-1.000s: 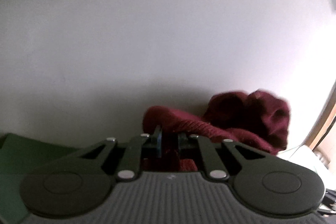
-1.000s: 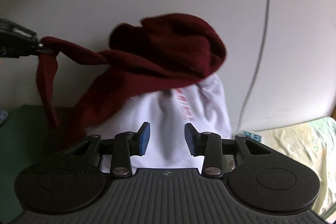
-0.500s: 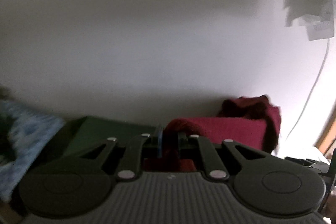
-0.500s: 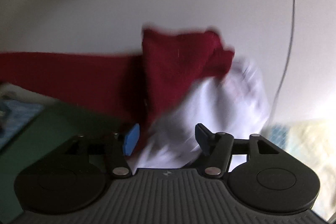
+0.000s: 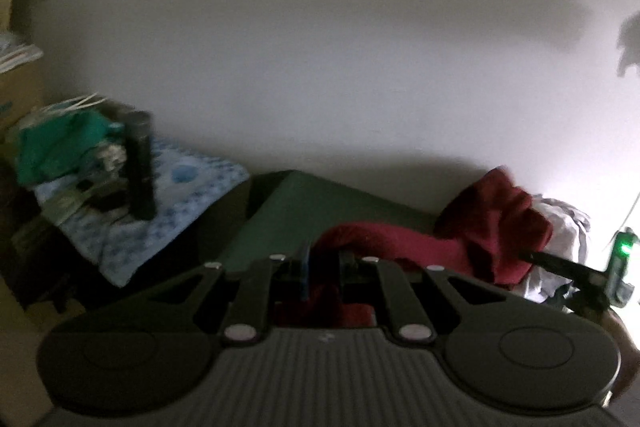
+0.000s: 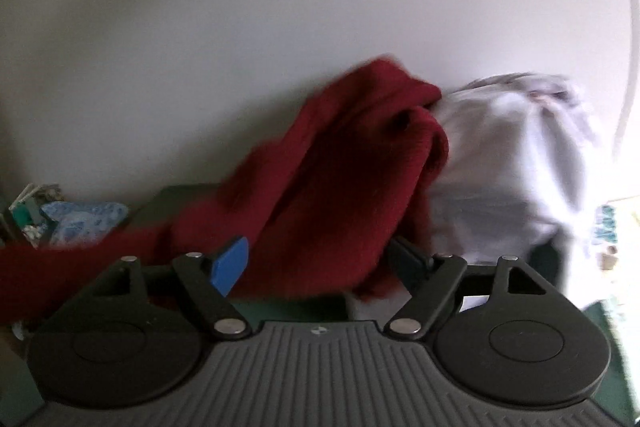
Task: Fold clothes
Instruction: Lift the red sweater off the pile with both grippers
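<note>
Clearly your left gripper (image 5: 322, 263) is pinched on an edge of the maroon sweater (image 6: 344, 163), so the ribbed knit stretches in a taut band to its right. Your right gripper (image 6: 316, 259), jaws just widened and gripping nothing, faces the sweater's bunched bulk, beside a soft, crumpled white garment (image 6: 516, 163).

We see the left claw (image 5: 323, 259) clamped tight on the red garment (image 5: 400, 239). The right claw (image 6: 316, 259) has just been opening; its jaws stand wide, pressing on nothing.
</note>
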The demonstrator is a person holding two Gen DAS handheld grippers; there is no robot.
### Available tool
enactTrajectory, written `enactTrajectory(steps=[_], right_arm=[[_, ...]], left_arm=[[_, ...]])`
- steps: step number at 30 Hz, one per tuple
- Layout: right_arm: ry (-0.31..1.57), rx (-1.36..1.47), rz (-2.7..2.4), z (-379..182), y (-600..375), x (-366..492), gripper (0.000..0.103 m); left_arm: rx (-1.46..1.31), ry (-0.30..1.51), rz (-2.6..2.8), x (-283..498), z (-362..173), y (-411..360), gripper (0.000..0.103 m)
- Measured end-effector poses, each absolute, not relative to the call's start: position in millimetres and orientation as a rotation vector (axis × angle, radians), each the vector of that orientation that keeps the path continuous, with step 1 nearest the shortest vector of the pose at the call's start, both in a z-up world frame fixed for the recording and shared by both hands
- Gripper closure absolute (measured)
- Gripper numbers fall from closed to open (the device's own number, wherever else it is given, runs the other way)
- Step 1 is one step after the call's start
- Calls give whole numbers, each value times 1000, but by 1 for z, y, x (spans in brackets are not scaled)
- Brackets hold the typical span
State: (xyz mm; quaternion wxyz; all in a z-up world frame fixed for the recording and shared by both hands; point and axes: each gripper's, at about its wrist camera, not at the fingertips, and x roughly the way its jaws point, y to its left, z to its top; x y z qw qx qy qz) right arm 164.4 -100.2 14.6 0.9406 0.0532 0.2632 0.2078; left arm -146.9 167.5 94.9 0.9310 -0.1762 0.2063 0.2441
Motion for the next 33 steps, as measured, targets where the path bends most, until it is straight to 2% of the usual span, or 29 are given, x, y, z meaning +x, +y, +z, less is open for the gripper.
enactTrajectory(steps=[3,5,8,10,11,12,13,19,20,21,22,23,24,29,30,31,32,33], right_arm=[[591,81,419,-1,-58,183,18],[635,41,408,-14,-26,194,19],[704,-45,381,-43,13,193,26],[789,-59,349,-64,29,194,42],[831,-65,333,-74,37,194,79],[873,-68,318,-84,44,195,101],[905,-13,332,-90,40,196,103],[766,70,302,-64,-15,166,102],[752,75,280,-59,-28,161,94],[755,75,246,-60,-39,159,75],[758,76,212,-62,-49,157,63],[759,76,179,-63,-59,156,40],[742,78,157,-62,-62,156,33],[705,32,141,-69,-54,178,31],[708,15,137,-72,-50,184,38],[711,1,135,-74,-46,190,51],[713,20,151,-76,-48,194,98],[718,71,162,-74,-53,193,95]], left_arm=[[-374,464,521,-169,87,175,93],[-398,495,535,-184,77,182,93],[-437,537,573,-206,60,195,93],[-458,552,586,-219,51,205,93],[-463,556,594,-224,49,209,93],[-464,557,600,-227,46,215,93],[-465,556,604,-230,44,221,92],[-447,537,595,-228,41,257,92],[-440,533,588,-225,41,260,92],[-435,533,582,-222,42,263,92],[-432,534,577,-218,43,264,92],[-427,538,572,-214,44,266,92],[-420,544,565,-209,44,268,92],[-381,566,553,-199,46,266,92],[-374,565,555,-199,47,265,92],[-369,565,557,-199,47,264,92],[-361,568,559,-198,46,263,92],[-350,572,559,-197,45,262,92]])
